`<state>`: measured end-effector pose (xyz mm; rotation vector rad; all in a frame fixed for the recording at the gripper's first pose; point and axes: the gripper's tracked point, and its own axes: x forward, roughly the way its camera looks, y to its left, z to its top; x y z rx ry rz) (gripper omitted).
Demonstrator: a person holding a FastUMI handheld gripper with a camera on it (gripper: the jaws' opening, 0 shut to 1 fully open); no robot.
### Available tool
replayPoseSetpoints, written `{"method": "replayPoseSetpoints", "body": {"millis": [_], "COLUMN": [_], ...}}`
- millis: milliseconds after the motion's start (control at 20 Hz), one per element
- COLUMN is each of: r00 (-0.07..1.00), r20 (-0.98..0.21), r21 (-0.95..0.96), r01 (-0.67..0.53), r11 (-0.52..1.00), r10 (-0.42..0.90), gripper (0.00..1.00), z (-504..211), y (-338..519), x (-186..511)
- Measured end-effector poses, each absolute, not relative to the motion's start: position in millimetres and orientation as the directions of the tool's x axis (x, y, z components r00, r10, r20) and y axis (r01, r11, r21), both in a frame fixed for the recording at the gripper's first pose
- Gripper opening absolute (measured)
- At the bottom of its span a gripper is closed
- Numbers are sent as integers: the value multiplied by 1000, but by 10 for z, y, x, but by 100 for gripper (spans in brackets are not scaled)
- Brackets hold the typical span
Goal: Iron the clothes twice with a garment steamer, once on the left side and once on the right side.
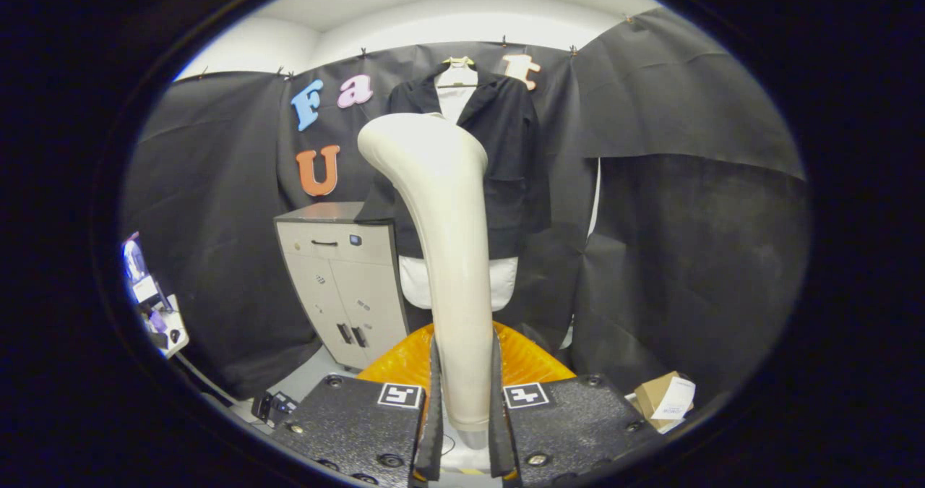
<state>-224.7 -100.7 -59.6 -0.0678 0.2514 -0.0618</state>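
My gripper (462,408) is shut on the handle of a cream garment steamer (448,257), which stands upright between the fingers with its head curving to the left at the top. Well beyond the steamer hangs a black jacket (506,163) over a white shirt (457,90) on a hanger against the black cloth wall. The steamer's body hides the middle and left front of the jacket. The white shirt's hem (506,285) peeks out below the jacket.
A grey cabinet (340,278) with a drawer and doors stands left of the hanging clothes. An orange object (527,361) lies just beyond the fingers, low down. A cardboard box (665,400) sits on the floor to the right; small devices lie on the floor far left.
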Motion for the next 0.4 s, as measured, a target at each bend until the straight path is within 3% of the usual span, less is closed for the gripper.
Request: {"method": "replayPoseSetpoints", "body": {"millis": [400], "r00": [970], "r20": [-232], "r21": [-88], "r01": [58], "r11": [994], "r10": [-77], "gripper": [28], "z": [-547], "y": [-851], "x": [-2117]}}
